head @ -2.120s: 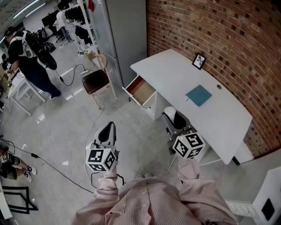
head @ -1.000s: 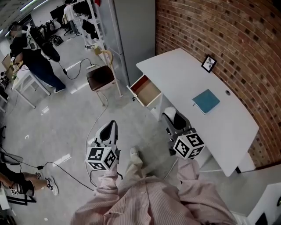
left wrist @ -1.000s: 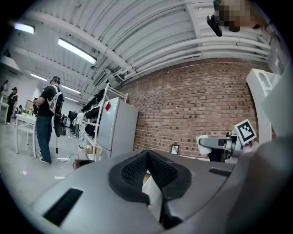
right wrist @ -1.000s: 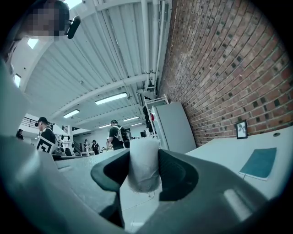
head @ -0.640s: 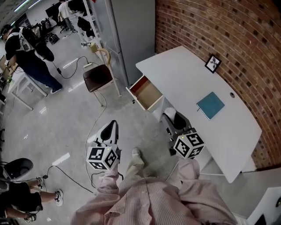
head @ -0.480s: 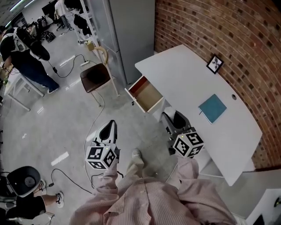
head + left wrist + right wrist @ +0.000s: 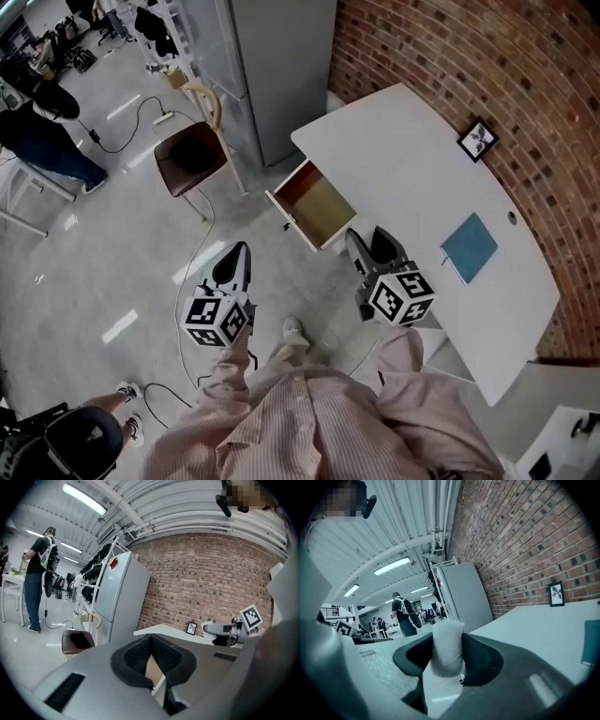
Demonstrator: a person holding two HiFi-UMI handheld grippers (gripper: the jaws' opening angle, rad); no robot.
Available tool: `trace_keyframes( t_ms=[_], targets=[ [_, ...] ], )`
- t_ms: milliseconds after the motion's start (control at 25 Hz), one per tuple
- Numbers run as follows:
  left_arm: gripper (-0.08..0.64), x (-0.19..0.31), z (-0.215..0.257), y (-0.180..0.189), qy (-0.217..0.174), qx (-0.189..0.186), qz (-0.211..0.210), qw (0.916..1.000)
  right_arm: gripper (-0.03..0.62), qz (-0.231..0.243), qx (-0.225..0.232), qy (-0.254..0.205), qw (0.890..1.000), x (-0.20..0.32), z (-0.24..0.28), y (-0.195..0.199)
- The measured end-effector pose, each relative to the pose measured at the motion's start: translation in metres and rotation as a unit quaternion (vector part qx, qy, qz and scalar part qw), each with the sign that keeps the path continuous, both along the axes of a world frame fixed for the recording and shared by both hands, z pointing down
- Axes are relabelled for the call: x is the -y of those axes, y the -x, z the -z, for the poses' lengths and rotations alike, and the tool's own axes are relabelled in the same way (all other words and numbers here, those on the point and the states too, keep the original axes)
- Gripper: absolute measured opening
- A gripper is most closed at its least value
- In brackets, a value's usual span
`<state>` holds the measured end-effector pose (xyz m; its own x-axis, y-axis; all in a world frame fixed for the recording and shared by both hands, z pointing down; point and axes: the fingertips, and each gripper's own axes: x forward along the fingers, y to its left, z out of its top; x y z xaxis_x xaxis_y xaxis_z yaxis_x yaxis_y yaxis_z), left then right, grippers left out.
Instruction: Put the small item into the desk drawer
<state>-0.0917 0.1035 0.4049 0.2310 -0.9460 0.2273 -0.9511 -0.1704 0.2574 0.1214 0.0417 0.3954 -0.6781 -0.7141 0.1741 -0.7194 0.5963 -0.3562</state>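
A white desk (image 7: 412, 187) stands against the brick wall, its drawer (image 7: 314, 204) pulled out, wooden inside and empty. My right gripper (image 7: 373, 251) hovers just right of the drawer's near corner, over the desk's front edge. In the right gripper view the right gripper (image 7: 447, 634) is shut on a small white soft item (image 7: 446, 651), which stands upright between the pads. My left gripper (image 7: 232, 270) hangs over the floor, left of the drawer. In the left gripper view the left gripper (image 7: 151, 641) is shut, tips touching, with nothing in it.
A teal notebook (image 7: 469, 246) and a small picture frame (image 7: 478, 141) lie on the desk. A brown-seated chair (image 7: 192, 155) and a tall grey cabinet (image 7: 272, 66) stand left of the desk. Cables (image 7: 192, 253) run over the floor. A person (image 7: 37, 122) stands far left.
The wearer has stepped toward the desk: the open drawer now lies closer to the right gripper. Both grippers keep their pose, and the right still holds the white item.
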Motion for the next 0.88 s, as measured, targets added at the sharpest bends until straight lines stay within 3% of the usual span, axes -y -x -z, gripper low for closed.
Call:
trace_keyframes(
  t_ms=[400,880],
  targets=[
    [0.002,0.078,-0.024,0.053,0.026,-0.024,-0.016,0.9992,0.178,-0.004,-0.035,0.018,0.999,0.082,-0.023,0.058],
    [0.001,0.128,-0.071,0.059,0.074,-0.077,-0.02,0.9941,0.178,0.01,-0.106,0.055,0.993,0.137,-0.086,0.093]
  ],
)
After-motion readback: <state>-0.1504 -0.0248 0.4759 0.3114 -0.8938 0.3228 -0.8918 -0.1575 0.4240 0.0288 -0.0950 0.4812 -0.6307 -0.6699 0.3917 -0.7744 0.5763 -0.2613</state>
